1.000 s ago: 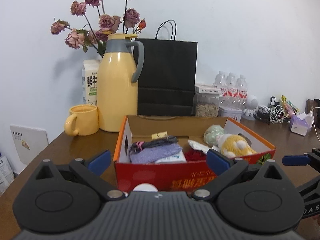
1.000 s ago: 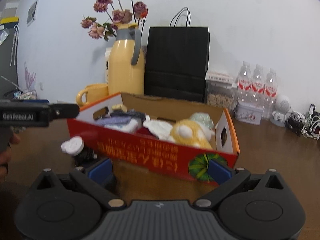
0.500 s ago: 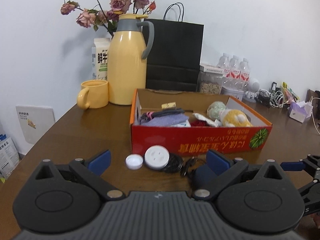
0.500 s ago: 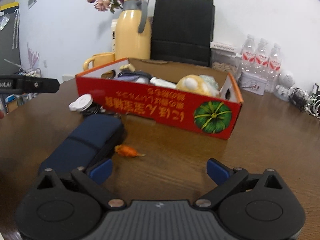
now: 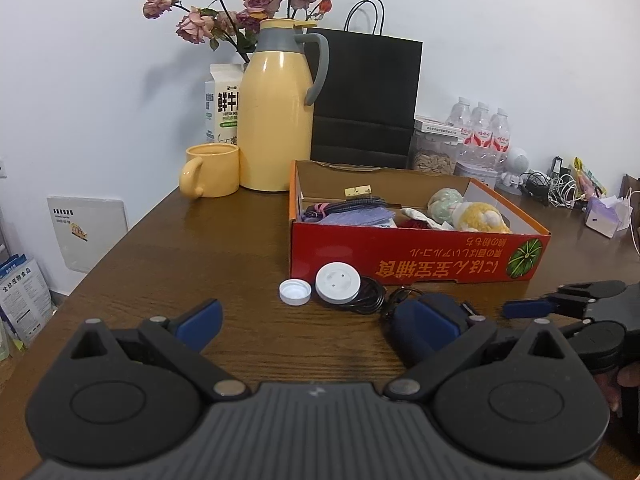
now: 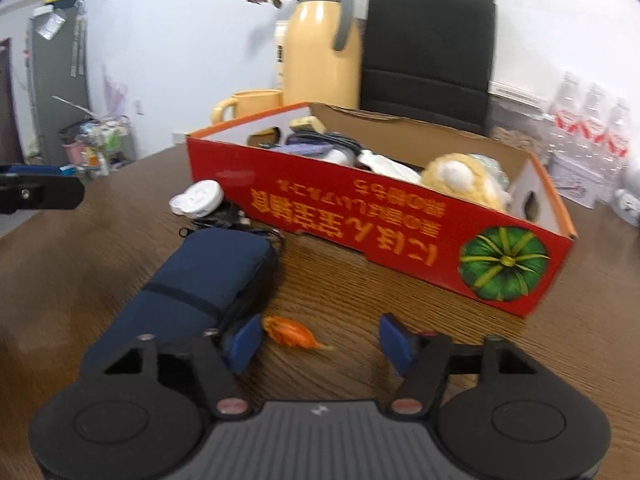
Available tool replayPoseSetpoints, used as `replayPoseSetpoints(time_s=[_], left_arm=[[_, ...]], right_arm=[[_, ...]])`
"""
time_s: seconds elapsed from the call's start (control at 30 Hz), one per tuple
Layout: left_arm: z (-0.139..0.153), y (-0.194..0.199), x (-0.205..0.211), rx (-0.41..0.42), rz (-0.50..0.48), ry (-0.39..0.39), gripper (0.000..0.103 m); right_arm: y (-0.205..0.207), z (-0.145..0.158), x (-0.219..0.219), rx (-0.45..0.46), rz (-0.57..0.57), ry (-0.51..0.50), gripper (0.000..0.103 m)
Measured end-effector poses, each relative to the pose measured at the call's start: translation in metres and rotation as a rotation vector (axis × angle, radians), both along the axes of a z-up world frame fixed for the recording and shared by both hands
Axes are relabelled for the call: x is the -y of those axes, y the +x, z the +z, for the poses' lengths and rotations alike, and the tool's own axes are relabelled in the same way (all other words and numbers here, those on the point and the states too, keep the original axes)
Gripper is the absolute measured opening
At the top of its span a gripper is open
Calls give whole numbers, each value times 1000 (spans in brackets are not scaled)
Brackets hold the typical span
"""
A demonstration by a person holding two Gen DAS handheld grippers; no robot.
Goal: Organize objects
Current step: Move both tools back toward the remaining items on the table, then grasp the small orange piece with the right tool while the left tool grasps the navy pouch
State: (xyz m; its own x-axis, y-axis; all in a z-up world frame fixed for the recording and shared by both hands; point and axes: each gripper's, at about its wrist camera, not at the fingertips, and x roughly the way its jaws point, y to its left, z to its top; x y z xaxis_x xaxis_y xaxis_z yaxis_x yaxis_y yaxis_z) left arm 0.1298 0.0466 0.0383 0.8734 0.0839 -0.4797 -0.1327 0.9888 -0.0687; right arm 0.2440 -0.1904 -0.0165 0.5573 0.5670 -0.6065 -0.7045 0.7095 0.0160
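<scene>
Right gripper (image 6: 320, 338), jaws closing with the small orange wrapped piece (image 6: 294, 332) between them, not yet pinched, should centre on it, clear of the navy pouch (image 6: 200, 284).

A: The left wrist view is sharp and evenly lit; soft shadows of the dried roses (image 5: 240, 4) and yellow jug (image 5: 278, 108) fall leftward on the white wall (image 5: 100, 80).

B: The right wrist view is smeared by motion blur, worst at the water bottles (image 6: 592, 120) far right.

A: Both bend at the edges, with dark fisheye corners. The table (image 5: 192, 264) carries a dull sheen.
</scene>
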Motion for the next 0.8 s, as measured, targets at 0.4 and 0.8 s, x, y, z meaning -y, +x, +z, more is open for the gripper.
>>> replayPoseSetpoints(time_s=[0.4, 0.8], left_arm=[[-9, 4, 11, -33, -10, -11, 103], [-28, 30, 55, -138, -93, -58, 103]], right_arm=[[-27, 6, 1, 85, 5, 5, 12], [-28, 17, 36, 141, -186, 155, 12]])
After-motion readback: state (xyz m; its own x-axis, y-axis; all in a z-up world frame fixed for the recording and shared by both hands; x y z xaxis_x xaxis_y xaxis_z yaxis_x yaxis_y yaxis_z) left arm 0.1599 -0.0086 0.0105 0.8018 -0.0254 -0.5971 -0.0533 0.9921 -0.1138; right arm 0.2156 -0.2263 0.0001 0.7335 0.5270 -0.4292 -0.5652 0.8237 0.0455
